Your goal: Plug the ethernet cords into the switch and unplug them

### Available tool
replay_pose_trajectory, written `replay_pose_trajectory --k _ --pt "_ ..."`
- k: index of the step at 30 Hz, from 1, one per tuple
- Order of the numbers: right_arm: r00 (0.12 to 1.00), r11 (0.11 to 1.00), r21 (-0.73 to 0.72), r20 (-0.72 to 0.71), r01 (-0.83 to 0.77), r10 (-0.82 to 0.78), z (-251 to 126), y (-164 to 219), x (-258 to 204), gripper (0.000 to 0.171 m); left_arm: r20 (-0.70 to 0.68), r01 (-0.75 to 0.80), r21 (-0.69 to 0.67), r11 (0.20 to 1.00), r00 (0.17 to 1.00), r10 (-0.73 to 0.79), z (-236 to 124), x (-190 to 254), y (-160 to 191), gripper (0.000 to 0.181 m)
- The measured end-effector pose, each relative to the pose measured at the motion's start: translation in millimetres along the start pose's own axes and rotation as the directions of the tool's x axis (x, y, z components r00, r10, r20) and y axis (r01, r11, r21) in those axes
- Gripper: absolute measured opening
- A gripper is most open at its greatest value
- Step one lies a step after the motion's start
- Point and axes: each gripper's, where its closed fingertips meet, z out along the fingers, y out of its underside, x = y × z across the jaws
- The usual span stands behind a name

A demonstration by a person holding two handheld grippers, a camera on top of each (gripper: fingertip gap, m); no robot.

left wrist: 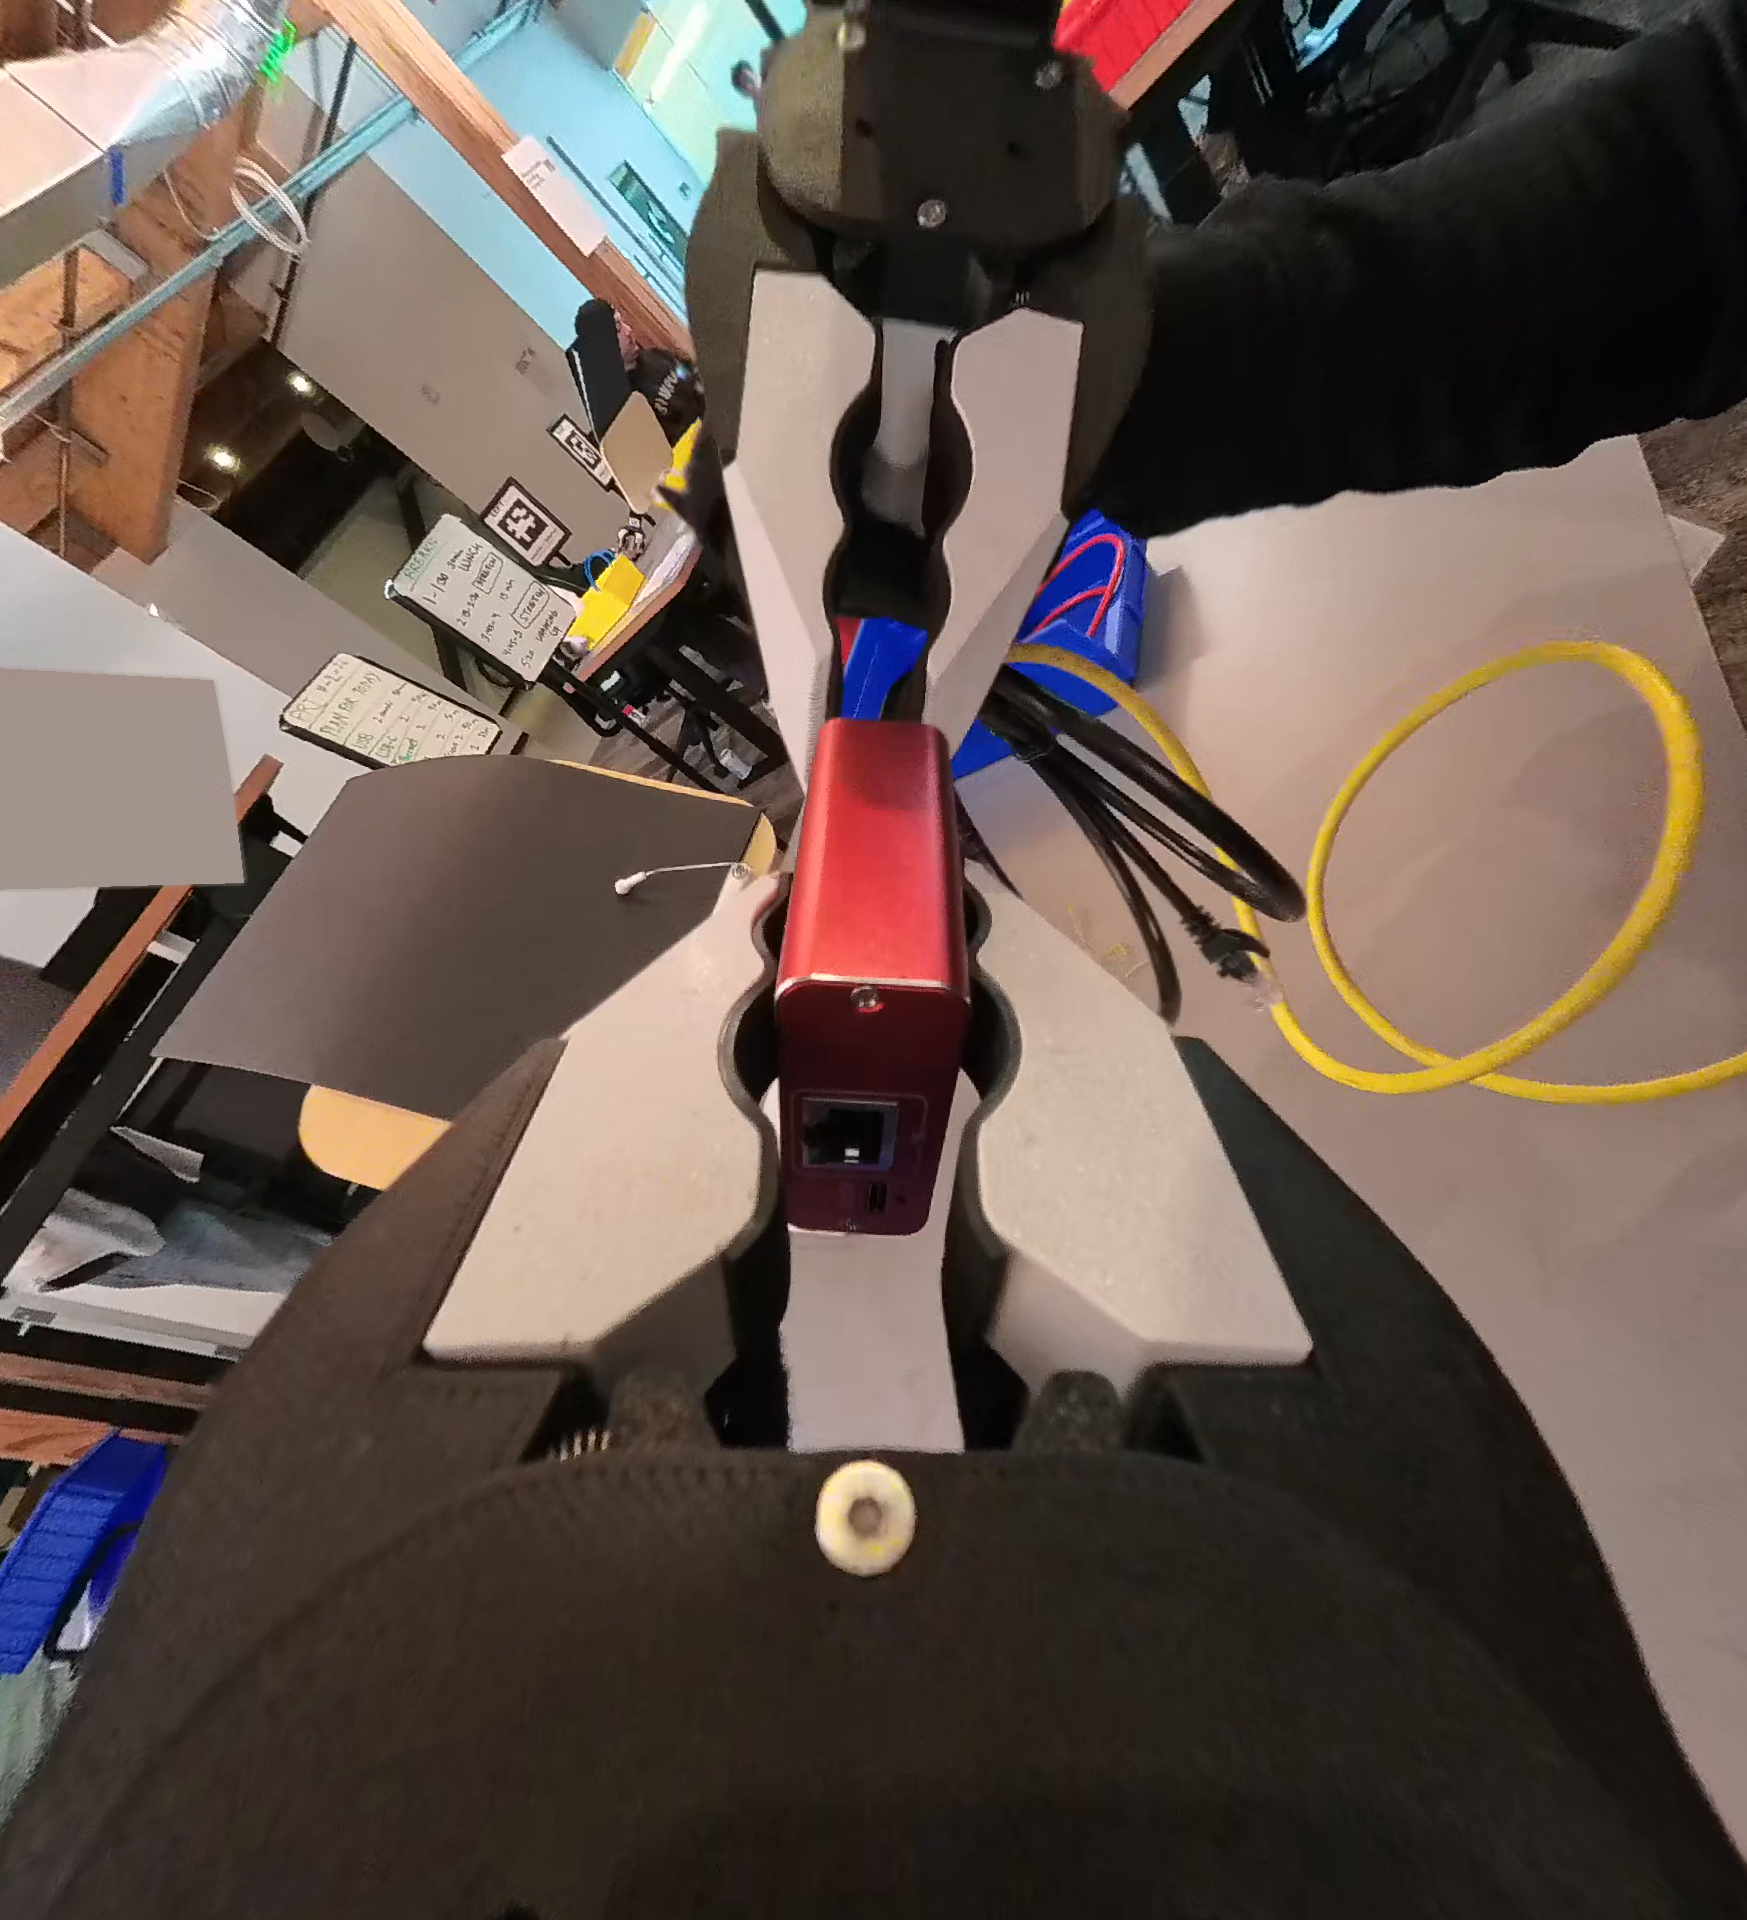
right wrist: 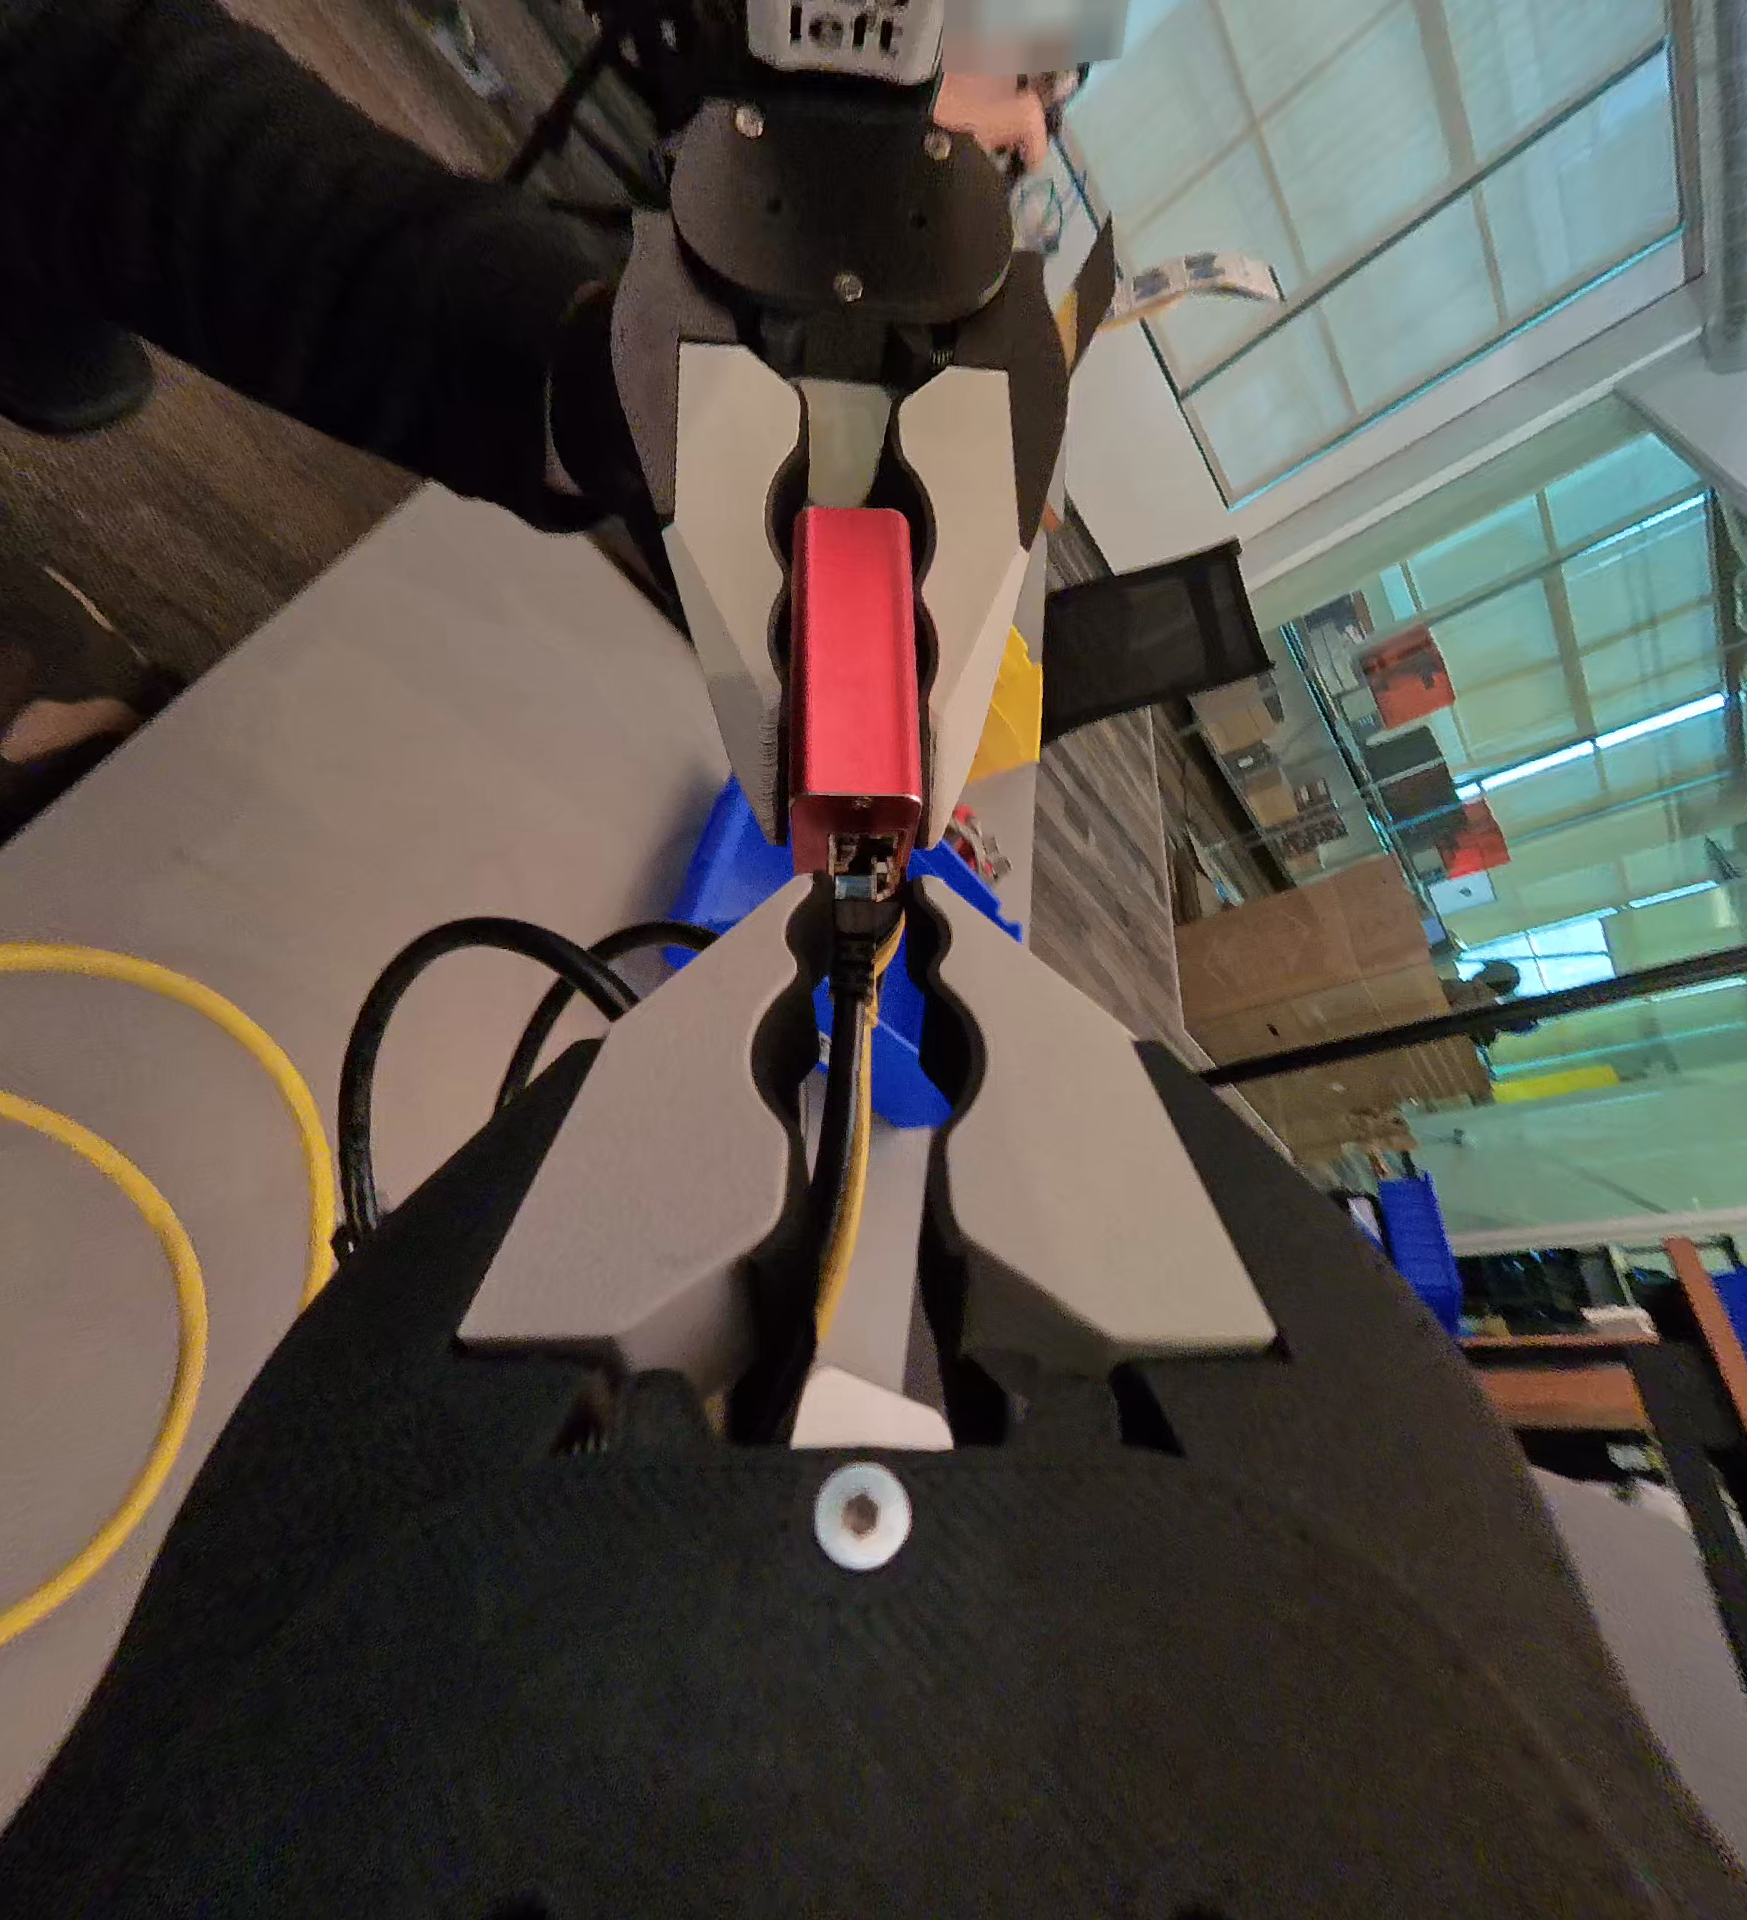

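Left wrist view shows my left claw (left wrist: 874,977) pinching the red switch (left wrist: 874,935) between its grey fingers (left wrist: 640,1122), lifted off the grey table (left wrist: 1471,1299). The switch's near end faces the camera, and I see an open ethernet port (left wrist: 845,1132) there with nothing in it. Straight ahead, the right claw (left wrist: 884,665) meets the far end of the switch nose to nose, its fingers drawn close together, held by a black-gloved hand (left wrist: 1316,343). To the right, a yellow ethernet cord (left wrist: 1471,1075) lies in a loose loop on the table, and a black ethernet cord (left wrist: 1160,810) curls beside it, one plug (left wrist: 1227,951) lying free on the table. A blue bin (left wrist: 1087,613) sits behind the claws.

From the right wrist view, my right claw (right wrist: 864,935) is pressed around the black cord (right wrist: 843,1091) just behind its plug (right wrist: 861,878), and that plug sits in the port at the switch's (right wrist: 853,665) near end. I cannot tell whether it is fully seated. A yellow cord (right wrist: 853,1195) runs along the black one between my fingers (right wrist: 671,1122). Beyond, the left claw (right wrist: 853,800) grips the switch along its sides. Yellow loops (right wrist: 183,1330) rest on the table (right wrist: 433,727) at left, and the blue bin (right wrist: 734,862) shows behind the switch.
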Motion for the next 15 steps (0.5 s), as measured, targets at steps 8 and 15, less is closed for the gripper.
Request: replay_pose_trajectory --k 8,15 --pt "0.981 0.949 -0.292 -0.11 0.121 -0.159 10.9 26.3 5.4 0.011 0.083 -0.03 -0.237 0.971 0.995 0.05 9.6 -12.7 30.1 0.044" --pt "0.954 0.891 -0.413 -0.137 0.19 -0.266 18.3 25.7 1.0 0.011 0.127 -0.092 -0.529 0.844 0.974 0.186 19.8 -17.1 68.9 0.048"
